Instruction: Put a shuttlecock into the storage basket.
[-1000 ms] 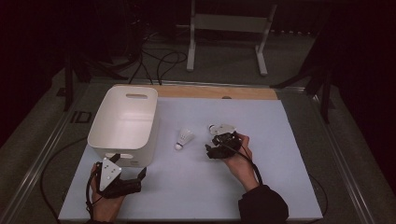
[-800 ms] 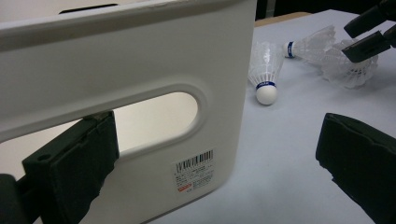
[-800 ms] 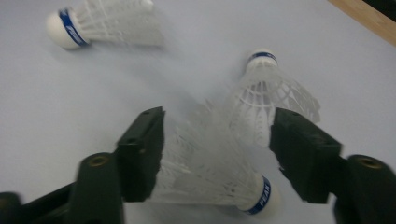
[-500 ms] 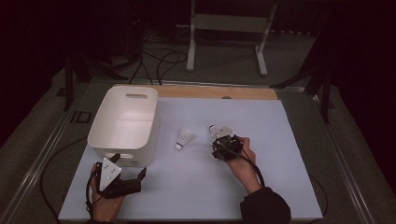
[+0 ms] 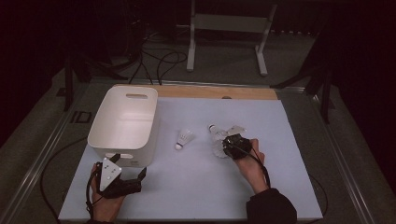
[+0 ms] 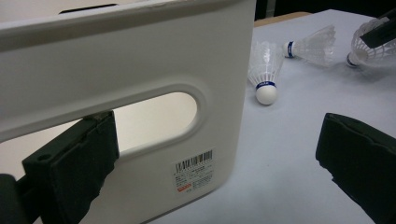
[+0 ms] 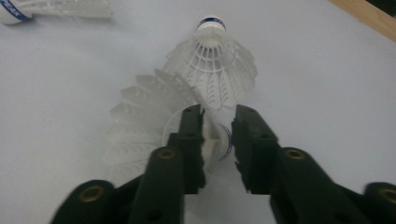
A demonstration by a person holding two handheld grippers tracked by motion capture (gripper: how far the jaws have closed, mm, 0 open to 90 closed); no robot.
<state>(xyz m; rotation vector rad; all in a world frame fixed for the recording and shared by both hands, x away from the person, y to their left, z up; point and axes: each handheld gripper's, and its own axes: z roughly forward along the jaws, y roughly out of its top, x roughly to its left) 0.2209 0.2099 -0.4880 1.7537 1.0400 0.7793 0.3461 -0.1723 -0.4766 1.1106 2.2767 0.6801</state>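
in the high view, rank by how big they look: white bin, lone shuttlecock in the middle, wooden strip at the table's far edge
1. bin
2. wooden strip, long but thin
3. shuttlecock, by far the smallest

The strip lies farther from the camera, so it may look smaller than it is.

**Three cameras, one pale tabletop**

The high view looks forward and down from above the person's side, taking in the whole pale blue tabletop (image 5: pixel 196 186) from some way off. The left gripper view sits low and close against the white plastic handled bin (image 6: pixel 140 70), looking across the surface. The right gripper view looks steeply down, very near. All three share the white feathered shuttlecocks (image 5: pixel 185 138) beside the bin.
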